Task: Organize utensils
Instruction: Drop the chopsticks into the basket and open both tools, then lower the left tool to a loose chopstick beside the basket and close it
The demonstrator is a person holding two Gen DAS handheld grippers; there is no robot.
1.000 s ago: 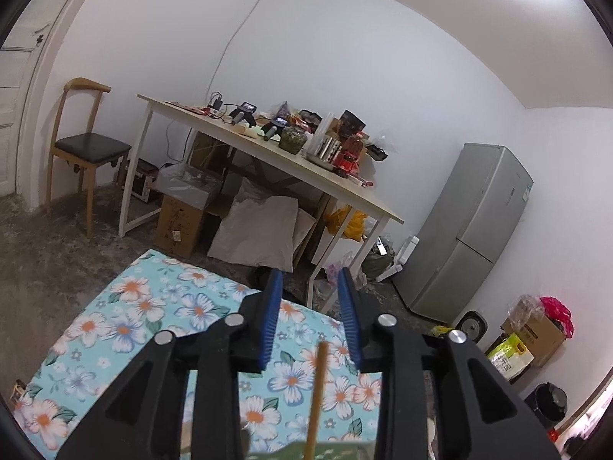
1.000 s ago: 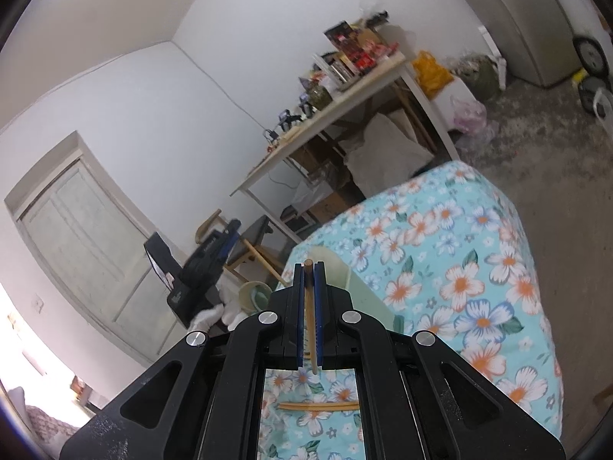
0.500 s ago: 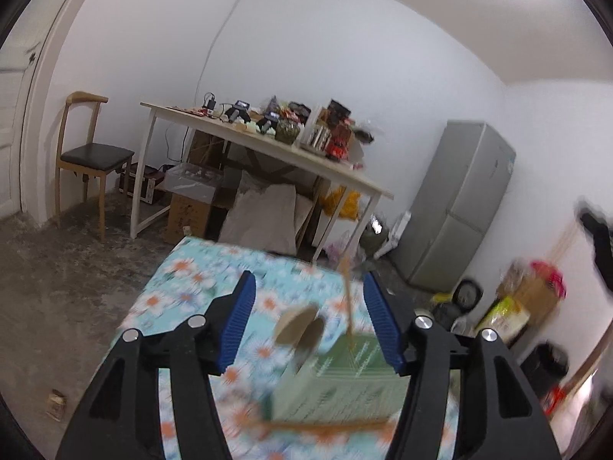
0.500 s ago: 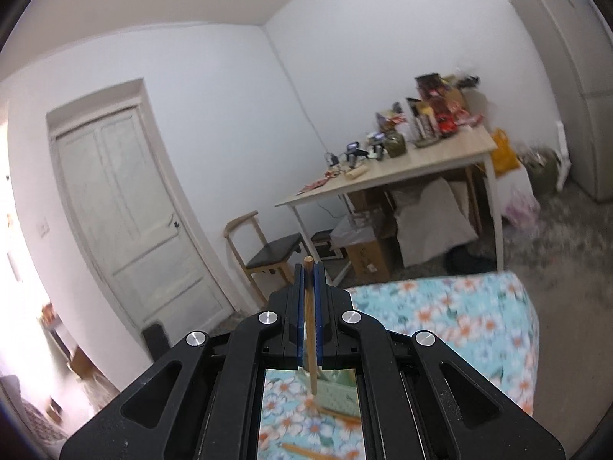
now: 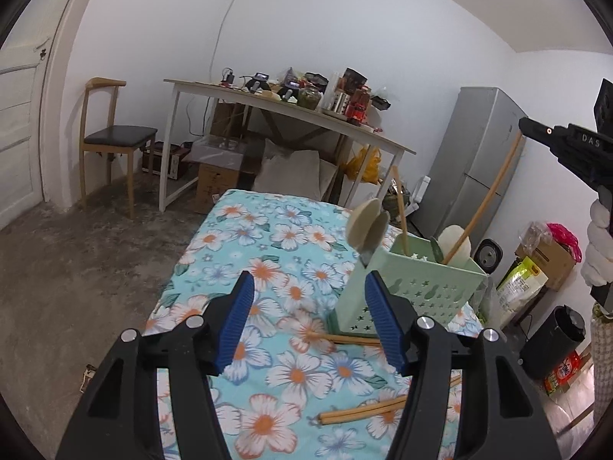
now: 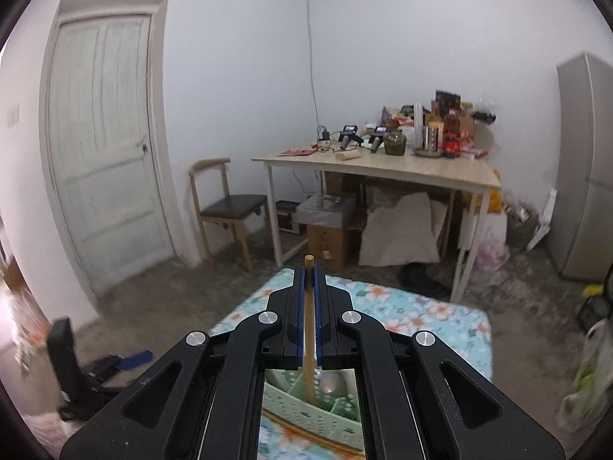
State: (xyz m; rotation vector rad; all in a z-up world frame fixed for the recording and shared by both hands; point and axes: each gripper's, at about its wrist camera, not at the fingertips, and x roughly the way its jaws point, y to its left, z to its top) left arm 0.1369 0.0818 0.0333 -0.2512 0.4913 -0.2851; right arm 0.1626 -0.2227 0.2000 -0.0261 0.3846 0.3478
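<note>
A pale green perforated utensil holder (image 5: 417, 291) stands on the floral-cloth table (image 5: 268, 260), holding spoons (image 5: 367, 226) and a chopstick (image 5: 400, 207). My left gripper (image 5: 308, 326) is open and empty, just in front of the holder. Loose chopsticks lie by the holder's base (image 5: 345, 339) and nearer me (image 5: 360, 412). My right gripper (image 6: 309, 291) is shut on a wooden chopstick (image 6: 308, 345) whose lower end reaches into the holder (image 6: 306, 402). In the left wrist view that chopstick (image 5: 482, 199) slants up from the holder to the right gripper's body at the right.
A wooden desk (image 6: 383, 172) with clutter stands by the back wall, boxes and bags beneath it. A chair (image 6: 226, 207) and a white door (image 6: 103, 145) are at the left, a grey fridge (image 5: 475, 168) at the right. Bags and boxes (image 5: 536, 268) crowd the floor by the table.
My left gripper opened wider and dropped back to face the holder. My right gripper swung upright with the chopstick and lowered its end into the holder.
</note>
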